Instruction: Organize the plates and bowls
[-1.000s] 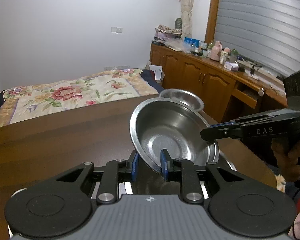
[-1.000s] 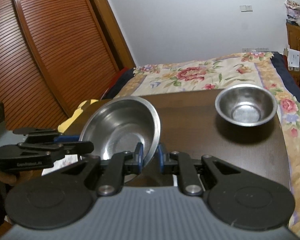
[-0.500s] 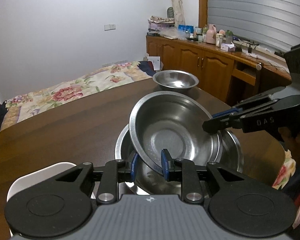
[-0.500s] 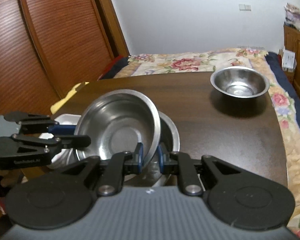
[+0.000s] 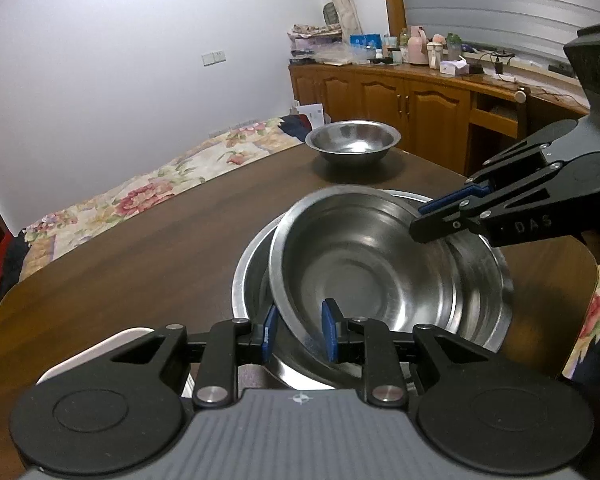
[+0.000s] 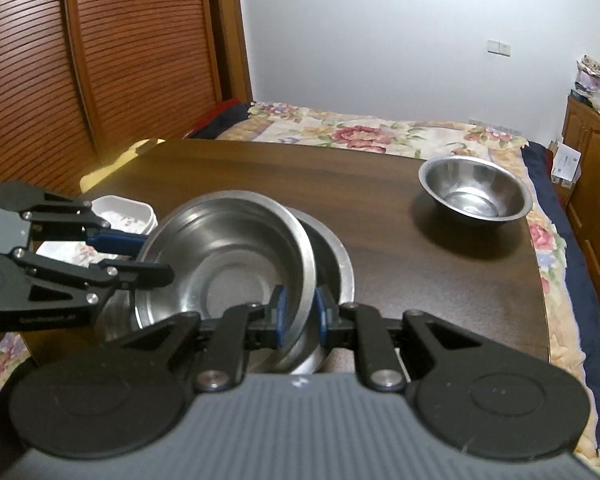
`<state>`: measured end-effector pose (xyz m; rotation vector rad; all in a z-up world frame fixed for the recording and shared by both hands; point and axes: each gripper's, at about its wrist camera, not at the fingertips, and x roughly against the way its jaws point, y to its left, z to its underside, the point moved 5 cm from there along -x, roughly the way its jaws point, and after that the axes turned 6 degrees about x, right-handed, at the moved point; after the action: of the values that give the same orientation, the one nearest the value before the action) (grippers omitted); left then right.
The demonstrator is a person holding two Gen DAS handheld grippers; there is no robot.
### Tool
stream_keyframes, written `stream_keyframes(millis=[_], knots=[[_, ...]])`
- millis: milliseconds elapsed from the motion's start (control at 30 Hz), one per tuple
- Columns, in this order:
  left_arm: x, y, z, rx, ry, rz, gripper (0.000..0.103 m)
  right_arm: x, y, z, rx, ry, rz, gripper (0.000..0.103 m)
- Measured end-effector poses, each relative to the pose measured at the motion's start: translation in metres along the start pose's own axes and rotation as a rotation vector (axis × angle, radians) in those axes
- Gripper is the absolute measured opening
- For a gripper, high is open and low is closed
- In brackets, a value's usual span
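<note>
left tool (image 5: 298,334) pinching steel bowl (image 5: 384,276) rim | right tool (image 5: 440,222) opposite rim

One bowl (image 5: 384,276) sits tilted inside a wider bowl (image 5: 252,276) on the tabletop (image 5: 140,248); a third bowl (image 5: 353,142) stands well apart behind.

In the left wrist view, the letters "DAS" are showing in pale print on the black side plate of the right gripper (image 5: 440,222), just behind its jaws. In the right wrist view, a line of small lettering is running along the lower side plate of the left gripper (image 6: 156,256), but it is blurring out and cannot be read. A small emblem is sitting at the front edge of each camera-side gripper body; it is carrying no legible characters.
</note>
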<state>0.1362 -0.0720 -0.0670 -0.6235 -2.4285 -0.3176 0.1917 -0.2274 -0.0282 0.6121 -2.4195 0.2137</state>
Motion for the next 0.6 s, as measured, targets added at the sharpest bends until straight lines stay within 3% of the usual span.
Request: stream_keyframes(millis=[67,600], knots=[[-0.001,0.002,0.001,0.006,0.0,0.0,0.025,0.0,0.005,0.001,0.044,0.0,0.027,0.011],[-0.006,0.001,0.0,0.019,-0.019,-0.016,0.024,-0.007,0.012,0.001,0.103,0.004,0.053,0.011]])
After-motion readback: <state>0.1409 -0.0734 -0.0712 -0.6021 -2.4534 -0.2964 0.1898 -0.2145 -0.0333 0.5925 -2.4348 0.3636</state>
